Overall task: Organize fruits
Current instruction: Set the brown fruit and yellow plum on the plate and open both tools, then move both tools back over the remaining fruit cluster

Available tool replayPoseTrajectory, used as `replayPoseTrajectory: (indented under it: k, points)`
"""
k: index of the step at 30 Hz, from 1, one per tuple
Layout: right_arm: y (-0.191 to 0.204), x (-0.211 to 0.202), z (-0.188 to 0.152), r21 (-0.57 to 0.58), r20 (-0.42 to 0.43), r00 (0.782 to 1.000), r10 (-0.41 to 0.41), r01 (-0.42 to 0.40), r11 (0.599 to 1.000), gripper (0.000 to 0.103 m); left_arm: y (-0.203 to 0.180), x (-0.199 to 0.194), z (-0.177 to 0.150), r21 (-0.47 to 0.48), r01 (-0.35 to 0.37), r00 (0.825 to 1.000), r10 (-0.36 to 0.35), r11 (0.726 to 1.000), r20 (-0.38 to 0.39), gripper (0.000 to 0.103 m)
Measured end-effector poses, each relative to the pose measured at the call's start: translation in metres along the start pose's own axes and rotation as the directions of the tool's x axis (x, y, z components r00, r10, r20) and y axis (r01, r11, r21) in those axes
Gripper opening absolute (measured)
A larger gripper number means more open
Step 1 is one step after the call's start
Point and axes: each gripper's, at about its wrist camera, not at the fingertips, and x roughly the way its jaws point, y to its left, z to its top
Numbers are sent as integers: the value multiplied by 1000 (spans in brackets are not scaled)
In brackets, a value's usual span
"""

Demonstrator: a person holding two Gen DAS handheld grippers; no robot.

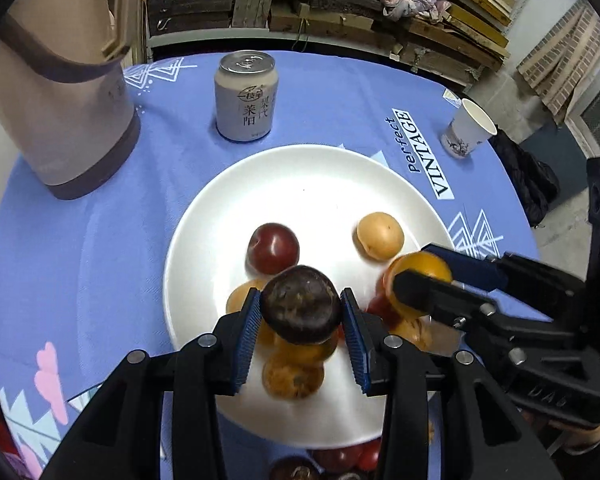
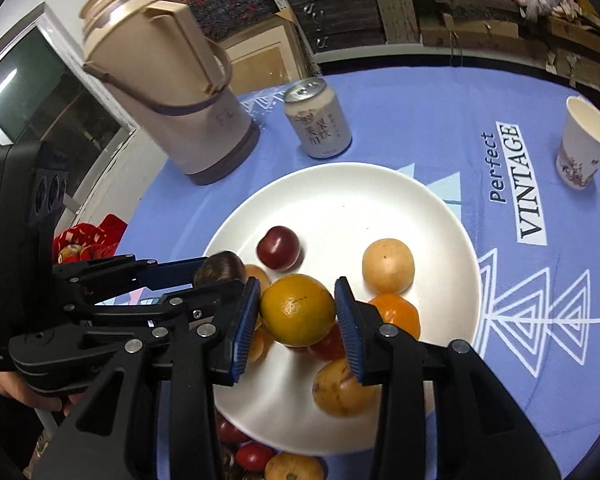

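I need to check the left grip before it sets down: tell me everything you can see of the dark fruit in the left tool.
The dark fruit is round, deep purple-brown with dull tan mottling, its skin looking matte and whole. It is pinched between the left tool's blue ribbed pads, one on each side, held above the white plate and the orange fruits beneath. Its underside is hidden.

Taking the white plate (image 1: 220,216) as the anchor: its far half is bare, so there's room to come in from that side. The near half is crowded with fruit, a red plum (image 1: 273,248) and a yellow one (image 1: 379,236) sitting nearest the middle. Beyond the plate stands a can (image 1: 247,96), far-left a big thermos (image 2: 172,92), far-right a paper cup (image 2: 584,148). More fruit crowds the near rim.
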Motion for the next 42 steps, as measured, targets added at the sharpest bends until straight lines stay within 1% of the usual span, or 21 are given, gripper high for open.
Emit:
replayPoseTrajectory:
  k: [2, 5, 7, 8, 12, 14, 17, 21, 24, 33, 39, 42]
  points:
    - [-5, 5, 0, 27, 0, 1000, 4, -4, 1000, 38, 2, 6, 3, -14, -8, 1000, 8, 1000, -6, 40]
    - [-9, 5, 0, 61, 4, 1000, 26, -26, 998, 39, 8, 14, 6, -70, 16, 999, -18, 997, -27, 40]
    - [-8, 1, -1, 56, 18, 1000, 21, -22, 998, 46, 9, 13, 5, -88, 24, 999, -26, 996, -30, 41]
    - [-8, -1, -2, 53, 20, 1000, 22, -23, 998, 47, 8, 12, 5, -91, 31, 999, -33, 995, -25, 41]
    - [-3, -14, -6, 40, 32, 999, 26, -28, 999, 47, 1, -4, 2, -59, 19, 1000, -18, 998, 11, 44]
    - [0, -22, -11, 30, 32, 999, 25, -25, 999, 47, -3, -14, -1, -49, 14, 999, -12, 999, 32, 50]
    - [5, -36, -24, 12, 33, 999, 11, -12, 1000, 47, -7, -27, -10, -41, 17, 999, -15, 999, 47, 51]
    - [5, -53, -48, 8, 12, 1000, -3, 3, 1000, 47, -10, -40, -28, -32, 16, 999, -15, 999, 45, 52]
    - [4, -61, -64, 20, -3, 1000, -14, 14, 1000, 48, -10, -47, -48, -33, 8, 999, -7, 999, 32, 53]
    - [8, -77, -121, 19, -71, 997, -36, 37, 999, 49, -12, -54, -125, -43, 2, 998, -5, 999, -55, 54]
    - [9, -80, -151, 21, -113, 992, -53, 55, 998, 50, -13, -52, -159, -58, 6, 994, -12, 998, -107, 55]
    - [8, -81, -158, 21, -122, 990, -63, 66, 998, 53, -17, -50, -170, -56, 16, 991, -23, 998, -128, 56]
